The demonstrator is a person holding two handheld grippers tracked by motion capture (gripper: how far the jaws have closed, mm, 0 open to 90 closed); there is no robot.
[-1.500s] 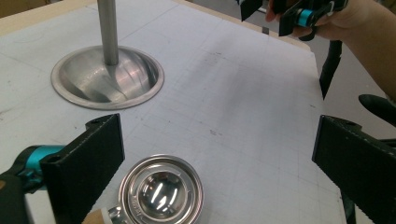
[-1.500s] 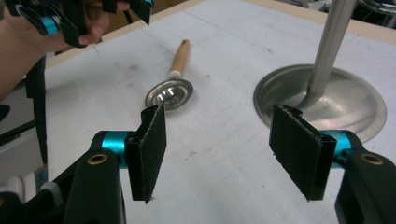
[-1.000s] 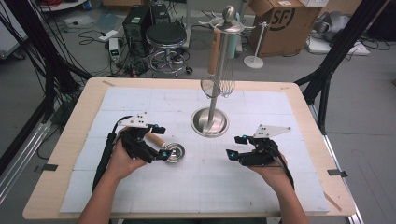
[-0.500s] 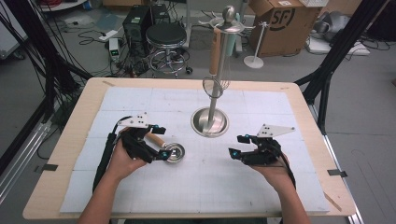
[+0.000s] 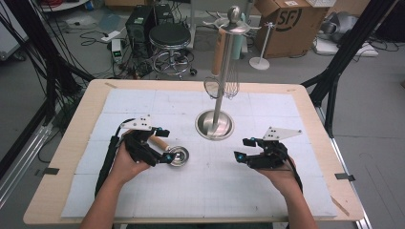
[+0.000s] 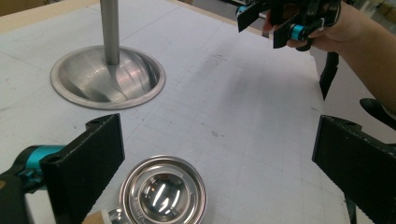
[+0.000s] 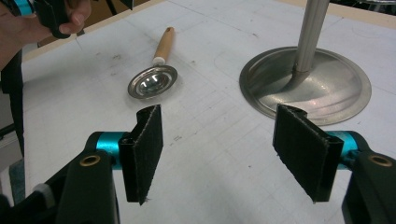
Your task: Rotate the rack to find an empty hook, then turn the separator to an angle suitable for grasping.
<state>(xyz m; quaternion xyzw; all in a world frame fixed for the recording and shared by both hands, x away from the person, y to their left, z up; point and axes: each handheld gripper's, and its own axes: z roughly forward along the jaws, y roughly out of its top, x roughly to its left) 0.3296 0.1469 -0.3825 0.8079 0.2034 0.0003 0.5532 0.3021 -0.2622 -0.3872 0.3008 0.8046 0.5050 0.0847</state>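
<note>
Not yet grasped: small ladle (image 5: 173, 153) lying flat on mat (image 5: 267, 191) by released left gripper (image 5: 165, 151); right gripper (image 5: 244, 156) released, idle; hanging on stand (image 5: 216, 125) outstanding.

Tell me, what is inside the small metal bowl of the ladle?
The ladle bowl holds nothing, just light reflections on its shiny bottom. It lies on the white mat. What is under the bowl is covered.
</note>
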